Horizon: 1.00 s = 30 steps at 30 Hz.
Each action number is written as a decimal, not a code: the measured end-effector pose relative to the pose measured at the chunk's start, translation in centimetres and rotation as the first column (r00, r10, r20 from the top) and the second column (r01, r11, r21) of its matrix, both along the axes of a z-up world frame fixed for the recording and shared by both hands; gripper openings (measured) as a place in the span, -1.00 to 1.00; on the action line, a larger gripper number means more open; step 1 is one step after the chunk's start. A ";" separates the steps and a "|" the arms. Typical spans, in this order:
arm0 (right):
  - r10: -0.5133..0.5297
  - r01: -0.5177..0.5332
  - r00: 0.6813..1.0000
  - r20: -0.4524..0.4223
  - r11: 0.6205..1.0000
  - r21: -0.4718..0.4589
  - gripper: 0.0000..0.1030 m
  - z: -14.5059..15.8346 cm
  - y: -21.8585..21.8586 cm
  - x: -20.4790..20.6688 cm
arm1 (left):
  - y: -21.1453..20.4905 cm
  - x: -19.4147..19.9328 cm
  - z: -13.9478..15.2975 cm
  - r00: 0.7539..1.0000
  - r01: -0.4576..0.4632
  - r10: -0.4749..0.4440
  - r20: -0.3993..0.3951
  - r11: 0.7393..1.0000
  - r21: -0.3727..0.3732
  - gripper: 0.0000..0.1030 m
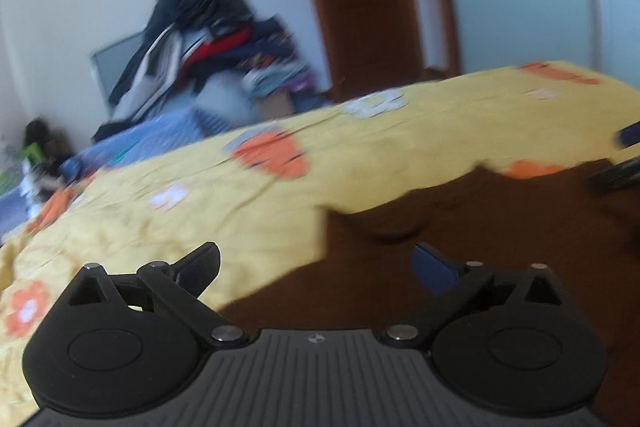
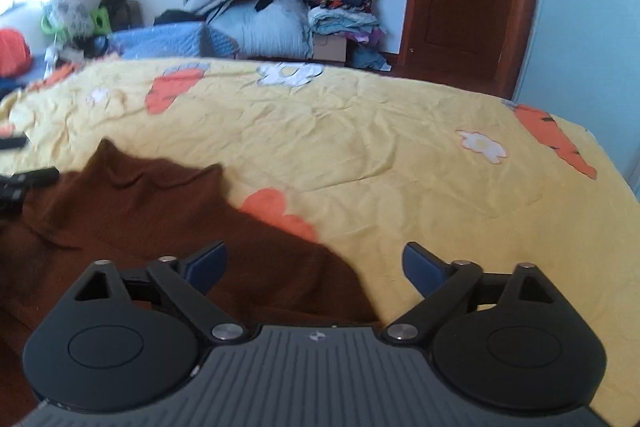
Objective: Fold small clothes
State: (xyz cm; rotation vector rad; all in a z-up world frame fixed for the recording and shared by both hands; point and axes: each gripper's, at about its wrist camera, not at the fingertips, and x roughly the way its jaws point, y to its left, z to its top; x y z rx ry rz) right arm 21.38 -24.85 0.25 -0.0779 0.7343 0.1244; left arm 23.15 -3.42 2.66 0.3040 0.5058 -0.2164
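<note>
Brown garment (image 2: 168, 227) flat on bedspread (image 2: 380, 163), collar far-pointing.

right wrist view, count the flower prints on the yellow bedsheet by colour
On the yellow bedsheet, counting whole flower shapes only:
white flowers: 3
orange flowers: 1, partly under the brown sweater
total: 4
The long orange shapes are not counted as flowers.

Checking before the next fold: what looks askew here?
The brown garment lies rumpled on the yellow sheet, its edges uneven and one corner peaked up. Nothing looks damaged or spilled.
</note>
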 end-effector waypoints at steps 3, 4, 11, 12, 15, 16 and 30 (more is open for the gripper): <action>-0.021 0.020 0.998 -0.058 1.000 -0.023 0.87 -2.1 1.3 0.7 | -1.5 0.6 -2.4 0.995 0.002 0.000 -0.101 1.000 0.022 0.98; -0.039 0.038 0.998 -0.057 0.999 -0.013 0.91 -2.9 1.3 0.7 | -1.3 0.7 -3.5 0.994 -0.010 0.011 -0.110 1.000 0.010 0.99; -0.060 0.059 0.998 0.012 0.997 0.051 1.00 -3.9 0.3 -0.2 | 1.7 2.2 -3.8 0.976 -0.090 0.056 -0.211 0.983 -0.158 0.99; -0.061 0.060 0.998 0.014 0.997 0.051 1.00 -4.0 0.4 -0.2 | 1.6 2.1 -3.8 0.976 -0.091 0.057 -0.209 0.984 -0.155 0.99; -0.062 0.061 0.998 0.019 0.997 0.053 1.00 -4.0 0.4 -0.3 | 1.5 1.9 -3.8 0.977 -0.092 0.060 -0.207 0.984 -0.153 0.99; -0.062 0.061 0.998 0.020 0.997 0.054 1.00 -4.0 0.4 -0.3 | 1.5 1.8 -3.8 0.976 -0.093 0.060 -0.209 0.983 -0.156 0.99; -0.062 0.061 0.998 0.025 0.996 0.060 1.00 -4.1 0.3 -0.2 | 1.3 2.1 -3.7 0.974 -0.109 0.075 -0.212 0.982 -0.154 1.00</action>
